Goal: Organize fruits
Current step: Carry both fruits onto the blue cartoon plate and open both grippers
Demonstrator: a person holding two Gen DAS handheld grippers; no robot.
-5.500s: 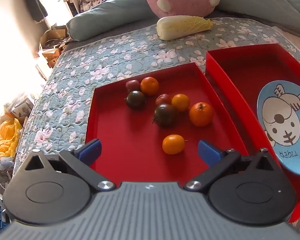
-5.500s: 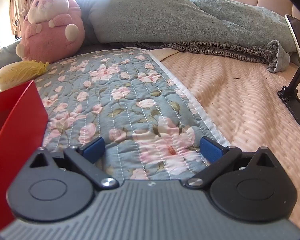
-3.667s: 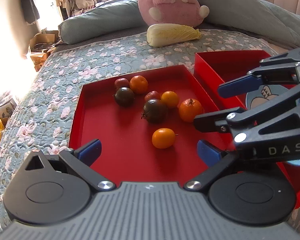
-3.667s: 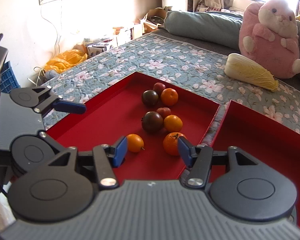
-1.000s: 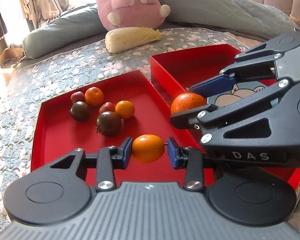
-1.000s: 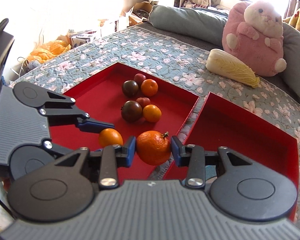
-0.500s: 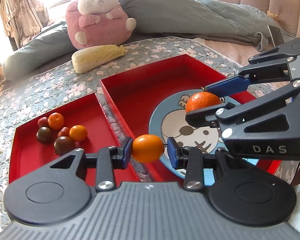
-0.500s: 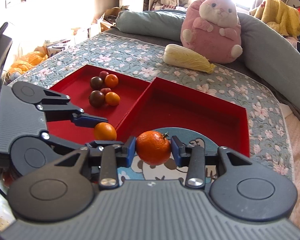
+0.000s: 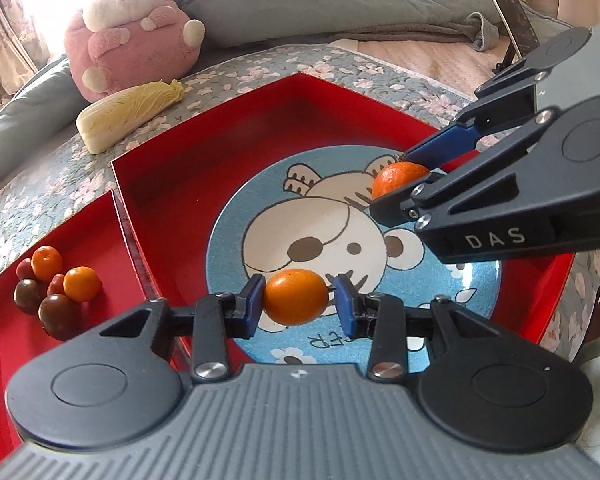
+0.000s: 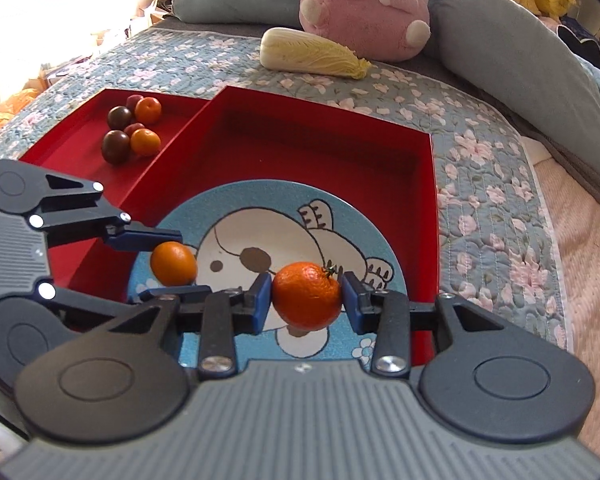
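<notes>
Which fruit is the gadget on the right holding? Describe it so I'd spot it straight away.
Find the red tray holding the blue cartoon plate. Over that plate, the right gripper clamps a mandarin between its blue pads. It is bigger and deeper orange than the smooth oval fruit in the left gripper, with dimpled skin and a small green stem.

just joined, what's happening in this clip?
A person is sorting fruit with two handheld tongs. The left tongs grip a small smooth orange fruit; the right tongs grip a mandarin. Both hang over the blue cartoon plate in the right red tray. Six fruits sit in the left tray.
</notes>
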